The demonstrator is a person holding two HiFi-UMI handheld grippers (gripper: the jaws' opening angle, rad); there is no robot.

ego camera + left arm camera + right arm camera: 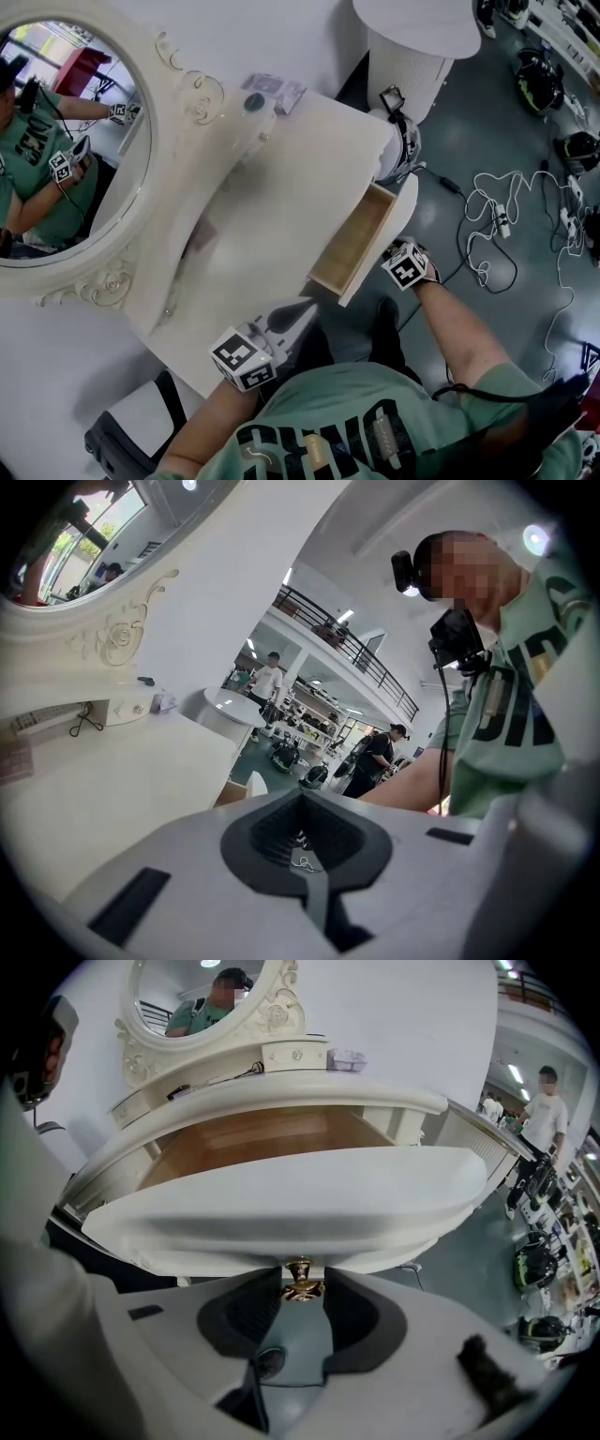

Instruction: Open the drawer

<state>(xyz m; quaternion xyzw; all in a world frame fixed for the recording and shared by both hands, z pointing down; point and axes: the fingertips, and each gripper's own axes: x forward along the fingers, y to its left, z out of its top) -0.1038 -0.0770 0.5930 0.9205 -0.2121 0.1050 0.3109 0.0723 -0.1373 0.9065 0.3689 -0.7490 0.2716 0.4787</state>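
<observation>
Nearest the head camera is the person's green shirt (347, 412). Just past it, the left gripper (298, 309) is held near the close edge of the white tabletop (281, 178). Its jaws are drawn together with nothing between them, and it is aimed across the room, not at the drawer.

A little further out, on the person's right, the right gripper (302, 1293) sits at the front of the drawer (364, 234). Its jaws stand wide apart, with the small brass knob (303, 1279) in the gap between them. I read the knob as bracketed, not pinched. The drawer stands well out of the tabletop's right-hand side with its wooden inside open to view. Its curved white front fills the right gripper view just past the jaws.

Any coming move hinges on one relation: the knob is centred between the right jaws, and the drawer's slide line runs from the dressing table out toward that hand. The right hand is at the knob; the left is well apart. Judging by how far out the drawer stands, the opening looks essentially done.

Beyond are the oval mirror (66, 141) and a round white side table (412, 37).
</observation>
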